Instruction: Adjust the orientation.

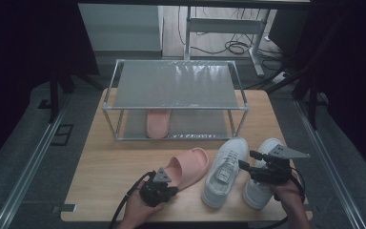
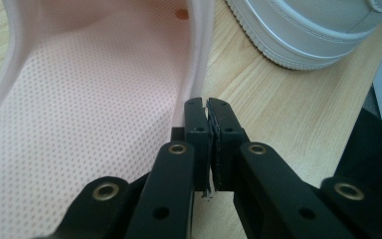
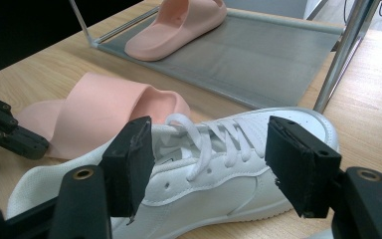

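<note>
Left tongs [image 2: 208, 102] clenched on pink slipper [image 2: 79, 99] rim; right tongs [image 3: 209, 164] released.

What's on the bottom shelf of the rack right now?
One pink slipper lies on the lower shelf of the rack, towards its left side. The top shelf covers the back of that level, so anything there is hidden.

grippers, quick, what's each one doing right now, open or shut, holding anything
Left tongs: shut on the heel rim of the pink slipper.
Right tongs: open, holding nothing, with the white sneaker just beyond them.
</note>
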### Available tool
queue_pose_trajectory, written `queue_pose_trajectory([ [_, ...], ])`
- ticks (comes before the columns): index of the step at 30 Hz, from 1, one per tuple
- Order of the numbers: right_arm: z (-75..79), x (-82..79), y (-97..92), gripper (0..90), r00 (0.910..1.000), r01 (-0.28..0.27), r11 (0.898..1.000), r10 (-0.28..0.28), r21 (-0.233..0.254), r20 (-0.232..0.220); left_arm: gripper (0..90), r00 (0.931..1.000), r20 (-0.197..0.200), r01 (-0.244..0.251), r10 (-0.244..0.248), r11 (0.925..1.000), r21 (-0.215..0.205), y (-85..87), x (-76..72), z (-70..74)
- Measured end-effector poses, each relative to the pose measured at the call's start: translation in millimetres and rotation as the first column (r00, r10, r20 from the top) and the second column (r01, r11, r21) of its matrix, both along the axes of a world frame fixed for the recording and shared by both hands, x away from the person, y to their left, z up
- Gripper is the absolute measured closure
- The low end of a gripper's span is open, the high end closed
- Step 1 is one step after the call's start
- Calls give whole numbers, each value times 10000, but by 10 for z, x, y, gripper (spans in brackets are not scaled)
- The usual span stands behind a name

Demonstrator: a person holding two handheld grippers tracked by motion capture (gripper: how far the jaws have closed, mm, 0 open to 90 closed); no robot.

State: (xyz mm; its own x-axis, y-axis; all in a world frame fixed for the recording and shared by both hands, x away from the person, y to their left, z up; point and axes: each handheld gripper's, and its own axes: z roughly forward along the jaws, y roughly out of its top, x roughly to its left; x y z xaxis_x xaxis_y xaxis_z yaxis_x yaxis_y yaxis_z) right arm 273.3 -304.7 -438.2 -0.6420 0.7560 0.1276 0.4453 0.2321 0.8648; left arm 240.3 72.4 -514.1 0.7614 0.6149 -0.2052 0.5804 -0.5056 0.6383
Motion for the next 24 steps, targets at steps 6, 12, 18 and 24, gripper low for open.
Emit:
queue_pose_trajectory([
  [6, 3, -1, -6, 355, 10000, 15, 10000, -15, 12, 4, 828, 9999, 95, -48, 49, 10000, -88, 22, 3, 17],
  [12, 6, 7, -13, 355, 10000, 26, 10000, -26, 10, 1, 644, 9950, 766, -585, 636, 9960, -674, 72, -39, 139],
  [18, 1, 29, -5, 355, 10000, 58, 10000, -58, 62, 5, 585, 9892, 1028, -970, 1040, 9927, -716, 90, -22, 152],
  [24, 7, 36, 0, 355, 10000, -3, 10000, 3, 43, 36, 559, 9908, 942, -907, 967, 9936, -668, -14, 58, 141],
])
